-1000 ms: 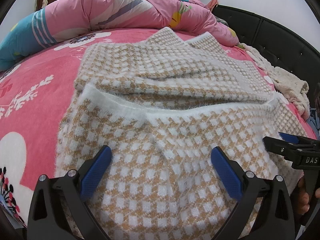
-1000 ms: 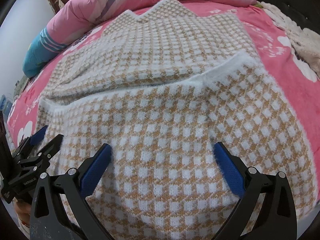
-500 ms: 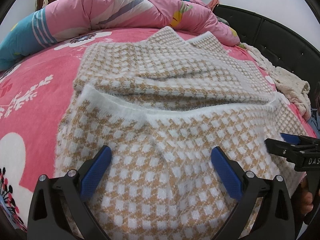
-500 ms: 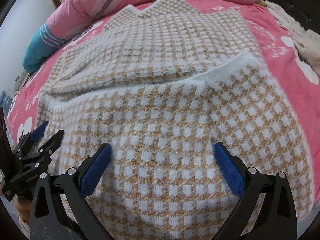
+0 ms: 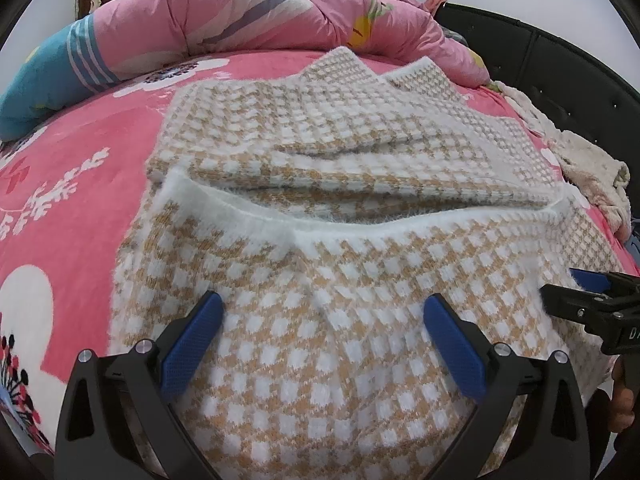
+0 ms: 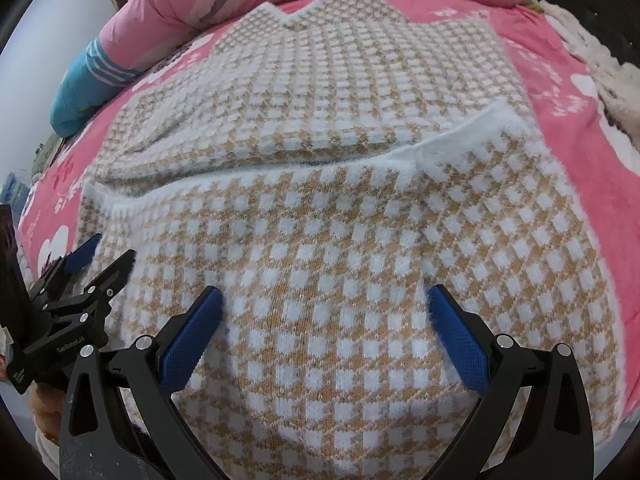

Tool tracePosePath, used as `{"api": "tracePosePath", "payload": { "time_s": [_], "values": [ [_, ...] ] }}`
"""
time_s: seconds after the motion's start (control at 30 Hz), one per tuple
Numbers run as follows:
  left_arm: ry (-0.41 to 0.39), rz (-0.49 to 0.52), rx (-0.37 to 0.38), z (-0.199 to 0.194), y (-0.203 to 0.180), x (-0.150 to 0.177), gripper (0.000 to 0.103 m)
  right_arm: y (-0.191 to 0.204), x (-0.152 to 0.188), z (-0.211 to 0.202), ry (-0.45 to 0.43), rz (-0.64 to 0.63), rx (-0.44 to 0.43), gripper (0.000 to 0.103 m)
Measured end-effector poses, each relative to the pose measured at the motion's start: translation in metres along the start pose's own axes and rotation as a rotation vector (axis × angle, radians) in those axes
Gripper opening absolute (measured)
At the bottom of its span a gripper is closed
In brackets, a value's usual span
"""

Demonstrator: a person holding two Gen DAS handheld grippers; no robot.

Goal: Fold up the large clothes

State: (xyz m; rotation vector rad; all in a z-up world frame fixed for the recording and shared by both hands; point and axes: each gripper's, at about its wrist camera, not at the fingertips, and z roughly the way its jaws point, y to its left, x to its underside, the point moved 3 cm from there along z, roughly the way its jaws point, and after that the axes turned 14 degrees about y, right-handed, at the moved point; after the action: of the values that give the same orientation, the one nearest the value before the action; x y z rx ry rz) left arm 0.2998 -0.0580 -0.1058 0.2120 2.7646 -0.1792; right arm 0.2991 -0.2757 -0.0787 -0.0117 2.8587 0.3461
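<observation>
A large tan-and-white checked knit sweater (image 5: pixel 340 184) lies spread on the pink bed; it also fills the right wrist view (image 6: pixel 328 184). Its near part, edged by a fluffy white band (image 5: pixel 360 232), is folded over the rest. My left gripper (image 5: pixel 324 316) is open, its blue fingers wide apart just over the near edge of the sweater. My right gripper (image 6: pixel 326 312) is open the same way over the near edge further right. Each gripper shows at the side of the other's view, the right one (image 5: pixel 588 300) and the left one (image 6: pixel 80 276).
A pink floral bedsheet (image 5: pixel 72 184) lies under the sweater. A rolled pink quilt (image 5: pixel 248 12) with a blue end (image 5: pixel 44 88) lies along the far side. A cream garment (image 5: pixel 580 164) lies at the right by the black padded bed frame (image 5: pixel 540 64).
Both grippers have stayed open and moved slightly forward over the sweater's near edge. The sweater itself has hardly shifted.
</observation>
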Motion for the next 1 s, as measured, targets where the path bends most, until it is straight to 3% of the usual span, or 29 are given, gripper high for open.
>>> {"api": "tracePosePath", "payload": {
  "time_s": [0.6,1.0],
  "values": [
    [0.055,-0.005,0.003,0.004,0.003,-0.010,0.099,-0.004,-0.004,0.005,0.180,-0.013,-0.025,0.097],
    [0.189,-0.095,0.013,0.011,0.006,-0.032,0.099,-0.003,-0.015,0.008,0.217,-0.012,-0.048,0.097]
  ]
}}
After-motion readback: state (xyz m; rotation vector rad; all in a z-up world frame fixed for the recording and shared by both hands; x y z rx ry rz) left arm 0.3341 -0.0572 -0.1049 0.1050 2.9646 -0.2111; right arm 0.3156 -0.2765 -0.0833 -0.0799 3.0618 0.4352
